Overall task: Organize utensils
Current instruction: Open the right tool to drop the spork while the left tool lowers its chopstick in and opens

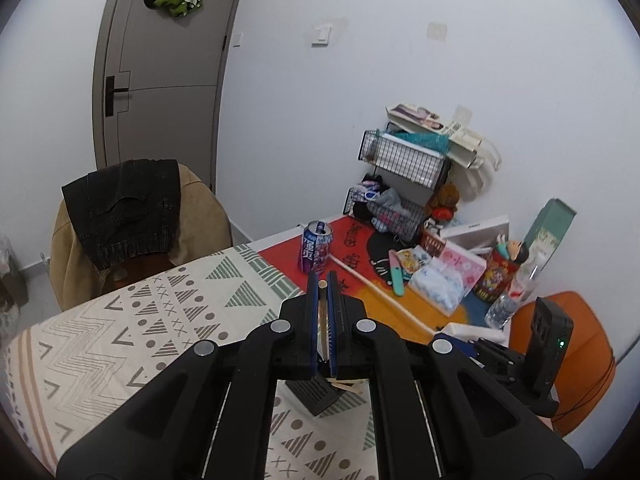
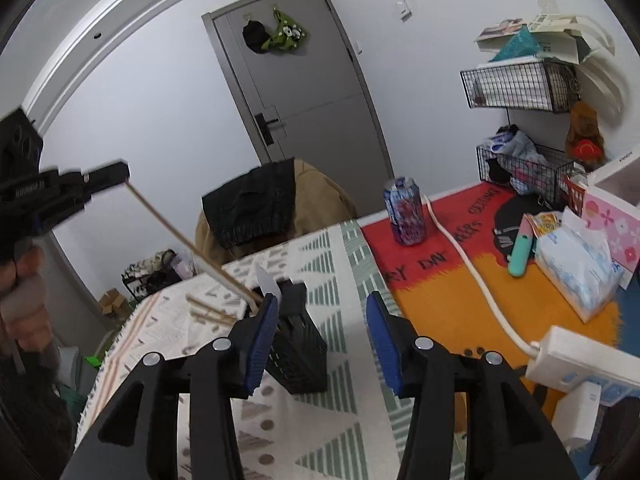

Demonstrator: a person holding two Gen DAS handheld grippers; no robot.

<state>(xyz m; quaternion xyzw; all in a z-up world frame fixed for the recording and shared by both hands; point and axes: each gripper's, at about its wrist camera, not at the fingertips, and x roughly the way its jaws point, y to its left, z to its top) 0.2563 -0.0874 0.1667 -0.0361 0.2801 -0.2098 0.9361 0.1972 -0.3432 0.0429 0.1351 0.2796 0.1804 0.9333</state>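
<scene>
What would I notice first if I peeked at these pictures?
Probably the left gripper at the far left, pinching a long chopstick and poking its tip into the black holder on the patterned cloth. Next, the bright red and orange mat on the right, with a blue can standing on it.

A long wooden chopstick point(image 2: 188, 240) slants from the left gripper point(image 1: 322, 280), pinched at its top end, down into a black slotted utensil holder point(image 2: 298, 354) just ahead of the right gripper point(image 2: 322, 312). Three more chopsticks point(image 2: 208, 314) lie flat left of it.
</scene>
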